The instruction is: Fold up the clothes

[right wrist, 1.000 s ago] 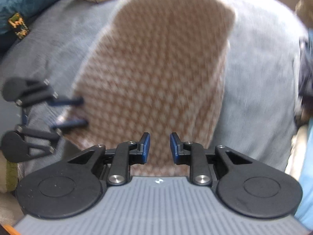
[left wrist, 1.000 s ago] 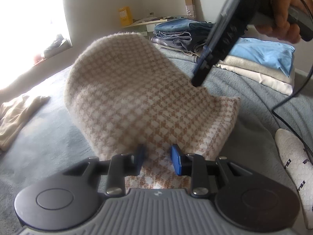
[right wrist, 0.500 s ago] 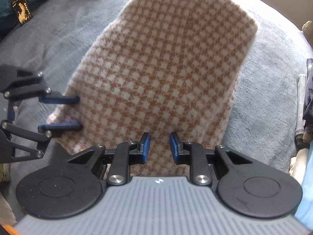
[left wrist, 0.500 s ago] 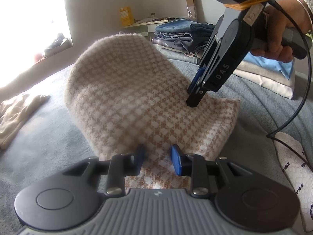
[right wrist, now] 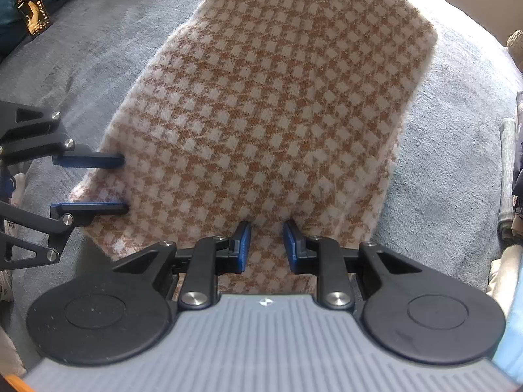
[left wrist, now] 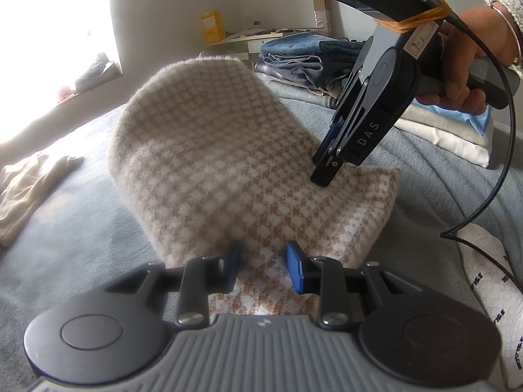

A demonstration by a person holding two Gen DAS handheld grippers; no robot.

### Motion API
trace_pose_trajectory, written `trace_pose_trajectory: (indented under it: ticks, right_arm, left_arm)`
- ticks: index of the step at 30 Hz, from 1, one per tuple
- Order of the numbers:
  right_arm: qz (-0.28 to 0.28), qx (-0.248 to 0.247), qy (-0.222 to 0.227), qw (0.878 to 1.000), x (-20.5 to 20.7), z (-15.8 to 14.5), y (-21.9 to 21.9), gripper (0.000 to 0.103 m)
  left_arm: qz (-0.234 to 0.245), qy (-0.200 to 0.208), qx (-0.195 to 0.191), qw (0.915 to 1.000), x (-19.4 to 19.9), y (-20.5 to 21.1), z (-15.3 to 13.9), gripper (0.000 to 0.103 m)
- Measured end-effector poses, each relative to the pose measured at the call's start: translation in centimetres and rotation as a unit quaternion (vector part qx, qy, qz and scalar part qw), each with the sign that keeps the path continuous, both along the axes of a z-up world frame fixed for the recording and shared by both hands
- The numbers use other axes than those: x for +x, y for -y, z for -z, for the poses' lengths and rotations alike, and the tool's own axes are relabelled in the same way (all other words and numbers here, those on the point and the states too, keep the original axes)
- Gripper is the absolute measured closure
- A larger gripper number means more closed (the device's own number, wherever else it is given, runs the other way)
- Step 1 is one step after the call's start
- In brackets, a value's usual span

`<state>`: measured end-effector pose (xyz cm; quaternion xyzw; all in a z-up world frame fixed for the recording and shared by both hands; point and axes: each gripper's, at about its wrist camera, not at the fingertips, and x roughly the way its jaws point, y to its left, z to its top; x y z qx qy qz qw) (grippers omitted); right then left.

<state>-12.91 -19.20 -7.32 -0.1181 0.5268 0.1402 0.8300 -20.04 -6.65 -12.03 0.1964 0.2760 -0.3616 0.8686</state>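
Folded tan-and-cream checked knit (left wrist: 228, 163) lying on grey bed (left wrist: 65, 228), left tool (left wrist: 263, 269) sitting narrowly parted over its near edge, right tool (right wrist: 266, 245) hovering narrowly parted above it, both holding nothing.

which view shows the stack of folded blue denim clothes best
The left wrist view. There the stack of folded blue denim clothes sits in plain sight on the far side of the grey blanket, beyond the tan and white houndstooth knit garment. The right wrist view catches only dark fabric edges at its right border, too cropped to identify.
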Motion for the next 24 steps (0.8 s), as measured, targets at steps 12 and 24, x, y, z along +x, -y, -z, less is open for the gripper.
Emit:
trace_pose_trajectory:
  ticks: [12,24]
  right_arm:
    - [0.002,-0.001,-0.002,1.0,0.9,0.5,-1.5,0.082]
    - [0.002,-0.001,-0.002,1.0,1.2,1.0,-2.7,0.082]
  left_arm:
    - [0.0,0.0,-0.002,1.0,0.0,-0.1,0.1,0.071]
    - [-0.001,0.0,-0.001,1.0,0.0,-0.1,0.1,0.071]
